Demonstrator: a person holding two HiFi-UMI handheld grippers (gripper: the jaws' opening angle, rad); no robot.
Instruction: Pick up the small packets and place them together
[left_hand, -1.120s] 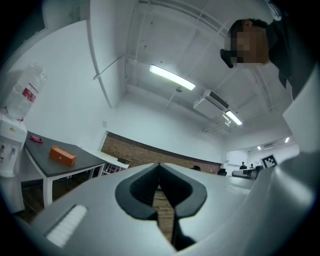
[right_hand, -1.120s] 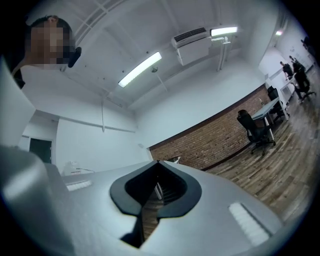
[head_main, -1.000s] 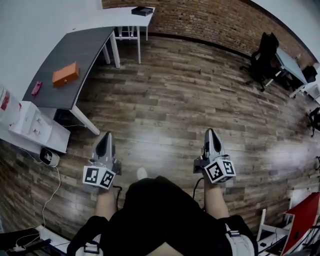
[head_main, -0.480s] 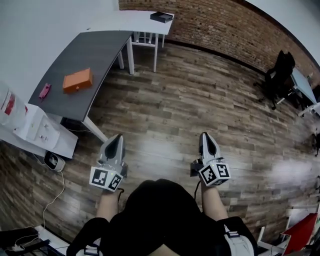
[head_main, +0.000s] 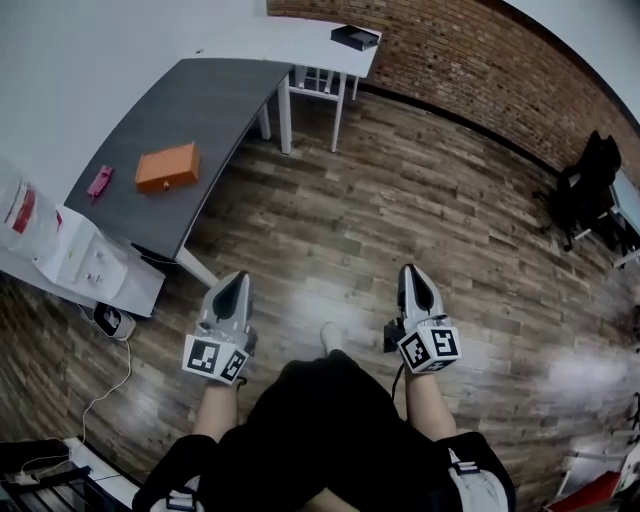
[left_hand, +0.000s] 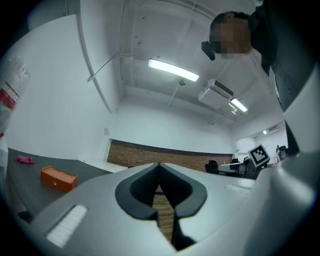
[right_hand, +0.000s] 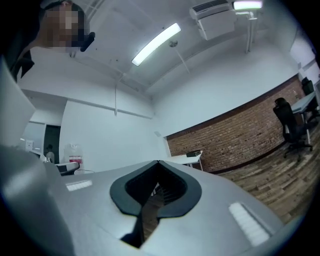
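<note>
The wooden plank floor (head_main: 400, 220) fills most of the head view, and a brick wall (head_main: 480, 70) runs along its far side. A long dark grey worktop (head_main: 200, 110) stands at the left. Beyond it, a white worktop (head_main: 325, 55) stands against the wall. The person's dark-clothed body (head_main: 320, 430) takes up the bottom of the view, with both forearms stretched forward over the floor. A low white unit (head_main: 85, 265) sits at the near end of the grey worktop, and a black office chair (head_main: 590, 190) stands far off at the right.

The left tongs (head_main: 235, 280) and the right tongs (head_main: 412, 272) are held side by side above bare floor, well apart from both worktops. Each pair is pinched fully together with nothing between the tips. Only floorboards show through the slot behind them.

An orange box (head_main: 167, 167) lies closed on the grey worktop, so its contents cannot be seen. A shallow black box (head_main: 355, 37) rests on the white worktop, and what it holds cannot be made out.

Just left of the orange box, apart from it, lies a small pink item (head_main: 99, 181). It may be one of the packets but is too small to tell.
</note>
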